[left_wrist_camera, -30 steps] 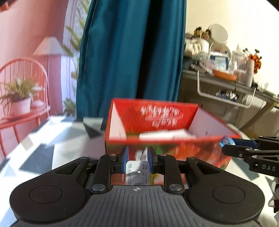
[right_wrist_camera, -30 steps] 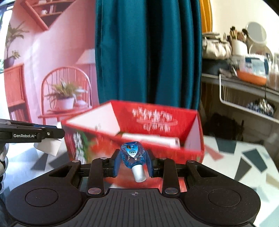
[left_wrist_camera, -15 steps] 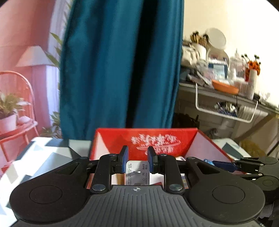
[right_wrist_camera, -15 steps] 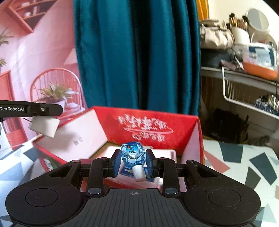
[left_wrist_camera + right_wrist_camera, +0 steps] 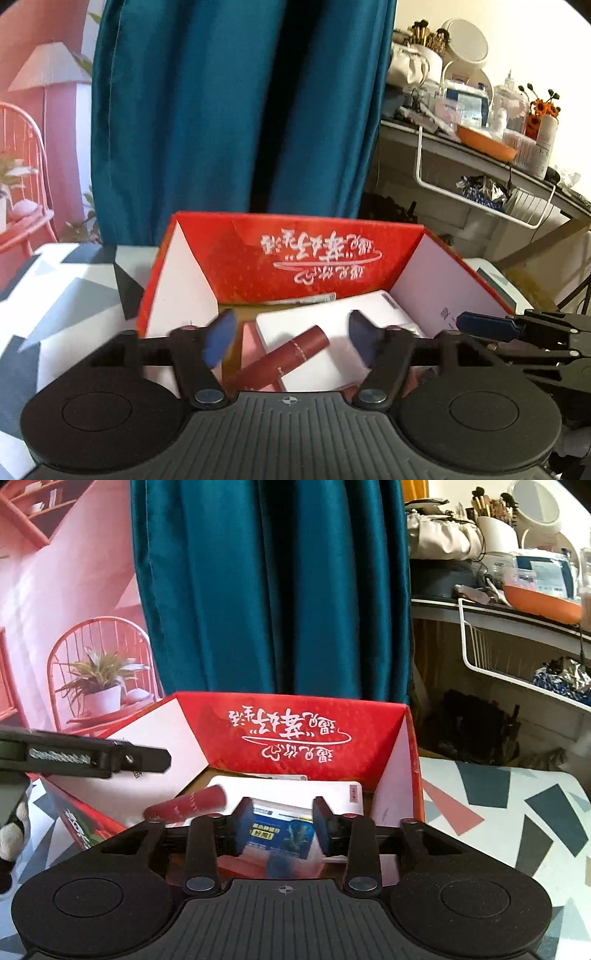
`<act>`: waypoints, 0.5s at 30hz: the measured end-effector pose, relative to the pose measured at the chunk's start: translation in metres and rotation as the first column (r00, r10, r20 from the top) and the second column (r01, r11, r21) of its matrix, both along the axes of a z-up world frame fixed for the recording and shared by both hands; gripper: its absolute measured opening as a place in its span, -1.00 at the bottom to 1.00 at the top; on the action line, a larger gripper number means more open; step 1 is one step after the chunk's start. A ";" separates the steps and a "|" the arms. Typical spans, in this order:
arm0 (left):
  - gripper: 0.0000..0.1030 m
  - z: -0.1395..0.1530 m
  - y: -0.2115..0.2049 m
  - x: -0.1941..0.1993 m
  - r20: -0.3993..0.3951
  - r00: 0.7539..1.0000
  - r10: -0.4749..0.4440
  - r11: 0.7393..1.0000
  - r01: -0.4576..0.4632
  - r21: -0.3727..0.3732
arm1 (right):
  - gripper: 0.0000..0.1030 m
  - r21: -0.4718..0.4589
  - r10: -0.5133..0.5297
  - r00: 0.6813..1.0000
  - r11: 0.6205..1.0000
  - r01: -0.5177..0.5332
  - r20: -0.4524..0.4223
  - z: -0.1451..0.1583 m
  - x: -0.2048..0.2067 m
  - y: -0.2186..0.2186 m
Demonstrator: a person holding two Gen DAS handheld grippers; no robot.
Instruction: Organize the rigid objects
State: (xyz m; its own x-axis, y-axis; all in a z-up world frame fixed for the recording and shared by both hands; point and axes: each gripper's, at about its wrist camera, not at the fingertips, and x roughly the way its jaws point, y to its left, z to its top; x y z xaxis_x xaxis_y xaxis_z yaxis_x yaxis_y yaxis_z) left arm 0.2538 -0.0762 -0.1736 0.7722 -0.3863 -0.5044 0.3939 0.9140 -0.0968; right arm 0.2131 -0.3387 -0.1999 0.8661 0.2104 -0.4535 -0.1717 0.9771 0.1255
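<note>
While both pairs of tongs hang over the red box, neither grasps anything: the left tongs stand spread wide with empty air between the blue pads, and the right tongs are likewise released, their pads apart. Just below and ahead of the left tongs a dark red lipstick tube lies slanted across a flat white case on the box floor. Under the right tongs a blue-labelled packet rests on that same white case, with the lipstick tube off to their left. Beyond both, the box's back wall bears white script. Around the box spreads a table patterned in grey, white and red shapes, and a teal curtain hangs farther behind.
</note>
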 end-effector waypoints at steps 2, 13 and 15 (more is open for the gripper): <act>0.78 0.009 0.002 -0.002 0.018 1.000 0.003 1.000 -0.004 0.004 | -0.05 -0.002 -0.005 1.000 1.000 0.005 -0.001 0.002 -0.002 0.001; 1.00 0.071 0.020 -0.043 0.068 0.990 0.121 0.987 -0.128 0.102 | 0.99 0.017 -0.036 0.999 0.999 0.036 0.006 0.049 -0.028 0.006; 1.00 0.081 0.020 -0.056 0.083 0.987 0.136 0.980 -0.147 0.135 | 0.99 0.023 -0.023 1.000 1.000 0.022 0.016 0.063 -0.037 0.008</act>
State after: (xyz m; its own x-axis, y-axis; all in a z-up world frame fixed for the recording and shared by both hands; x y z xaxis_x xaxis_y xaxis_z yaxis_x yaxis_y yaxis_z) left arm 0.1979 -0.0564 -0.0926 0.8509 -0.1998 -0.4859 0.2608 0.9635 0.0606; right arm 0.1758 -0.3305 -0.1366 0.8781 0.2008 -0.4343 -0.1521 0.9777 0.1446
